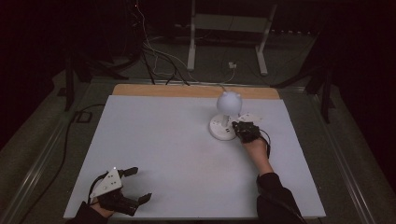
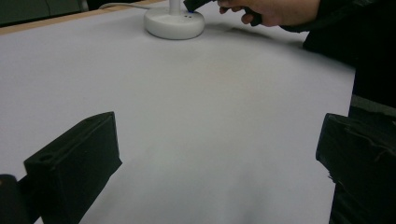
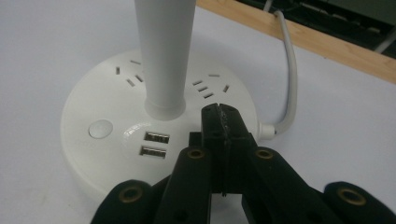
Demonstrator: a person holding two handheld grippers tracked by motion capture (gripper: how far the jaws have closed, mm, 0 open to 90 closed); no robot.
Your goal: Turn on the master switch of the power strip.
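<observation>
The right hand-held gripper (image 3: 219,112) has its two black jaws pressed flat together with nothing between them — the joined tips rest over the top of the lamp base (image 3: 107,154), just right of the white stem (image 3: 163,56) and beside the two USB ports (image 3: 154,144). Whether the tips actually touch the base cannot be told. From above, this right hand-held gripper (image 1: 243,129) sits at the right side of the round base, the person's right hand (image 1: 256,147) and dark sleeve (image 1: 275,196) reaching in from the bottom edge.

The base is a white round disc with socket slots on its top, a round button (image 3: 100,129) on its left part, and a white cable (image 3: 289,70) leaving its far side toward the wooden edge (image 1: 196,91) of the bench. The stem carries a white globe-shaped head (image 1: 228,101). The lamp stands in the far right part of the white bench (image 1: 163,149).

The left hand-held gripper (image 1: 137,184) lies well apart from the lamp, at the near left corner of the bench, with its jaws spread wide and empty — in its own view the two black pads (image 2: 79,168) stand far apart over bare white surface, with the lamp base (image 2: 173,23) and the right hand (image 2: 271,9) far off.
</observation>
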